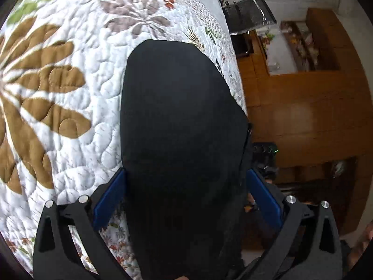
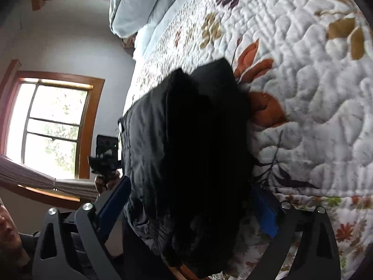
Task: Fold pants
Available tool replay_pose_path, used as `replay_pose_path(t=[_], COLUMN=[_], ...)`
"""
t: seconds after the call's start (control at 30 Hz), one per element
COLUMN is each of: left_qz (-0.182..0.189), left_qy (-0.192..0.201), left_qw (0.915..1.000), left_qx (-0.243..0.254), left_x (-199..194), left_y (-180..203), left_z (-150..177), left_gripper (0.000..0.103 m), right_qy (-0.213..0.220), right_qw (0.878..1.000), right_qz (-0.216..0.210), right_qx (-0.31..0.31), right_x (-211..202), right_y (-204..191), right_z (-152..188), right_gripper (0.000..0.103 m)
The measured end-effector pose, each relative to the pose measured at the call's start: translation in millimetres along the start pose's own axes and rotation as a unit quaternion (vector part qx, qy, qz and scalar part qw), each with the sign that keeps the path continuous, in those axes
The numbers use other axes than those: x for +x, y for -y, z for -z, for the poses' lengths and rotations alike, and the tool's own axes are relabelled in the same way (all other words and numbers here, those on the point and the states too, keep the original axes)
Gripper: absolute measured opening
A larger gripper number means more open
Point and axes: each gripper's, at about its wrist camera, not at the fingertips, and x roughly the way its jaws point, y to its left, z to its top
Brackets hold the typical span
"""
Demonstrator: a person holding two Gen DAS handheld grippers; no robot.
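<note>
Left wrist view: black pants (image 1: pixel 177 121) fill the middle, lying on the bed (image 1: pixel 58 128) near its edge and running down between the blue pads of the left claw (image 1: pixel 186 193)

Left claw: pads stand wide apart on either side of the cloth; whether they press it I cannot tell, so it reads as spread, not clamped

Right wrist view: pants (image 2: pixel 186 140) look bundled in several dark layers, a button showing at the waistband edge, the lump resting on the quilt close to the bed's side

Right claw: right claw (image 2: pixel 191 200) has its pads wide apart too, cloth between them; the far pad is half hidden by fabric, so a real grip cannot be judged

Progress: my guess is well along, since the pants already sit as a short, thick stack rather than spread full length

Left to do: probably a last fold or a tidy-up, as the layers in the right view look uneven and rumpled at the near end

Bed: white quilt with big brown, grey, green and orange leaf and flower shapes; a pale blue pillow (image 2: pixel 137 4) at the head

Room: wooden floor (image 1: pixel 303 116) and wooden shelving beside the bed, grey-white walls, and wood-framed windows (image 2: pixel 51 126) bright with daylight

Person: only a bit of a hand below the other claw in the right view
</note>
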Motion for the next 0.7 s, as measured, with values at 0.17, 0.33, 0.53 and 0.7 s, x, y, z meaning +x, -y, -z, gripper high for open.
replay_pose_path(t=[0.17,0.33,0.53,0.7], left_qz=[-0.021,-0.028,-0.037,-0.042], left_qy=[-0.037,-0.032,-0.021,0.000], left_qw=[0.9991,0.9991,0.9990,0.9991], left_qx=[-0.007,-0.007,-0.011,0.002], left_x=[19.9,24.4,20.4,5.7], left_y=[-9.2,-7.6,-5.0,7.0], left_z=[-0.9,-4.6,-2.6,-2.4], left_gripper=[0.100,0.097,0.059,0.038], right_qy=[-0.019,-0.018,-0.018,-0.014], right_qw=[1.000,1.000,0.999,0.998], right_qz=[0.003,-0.014,-0.013,-0.009], right_qx=[-0.022,-0.005,-0.042,-0.066], right_x=[11.5,11.0,7.2,6.8], right_y=[-7.3,0.3,-14.3,-38.9], right_z=[2.2,-2.5,3.1,-1.5], right_gripper=[0.100,0.098,0.051,0.043])
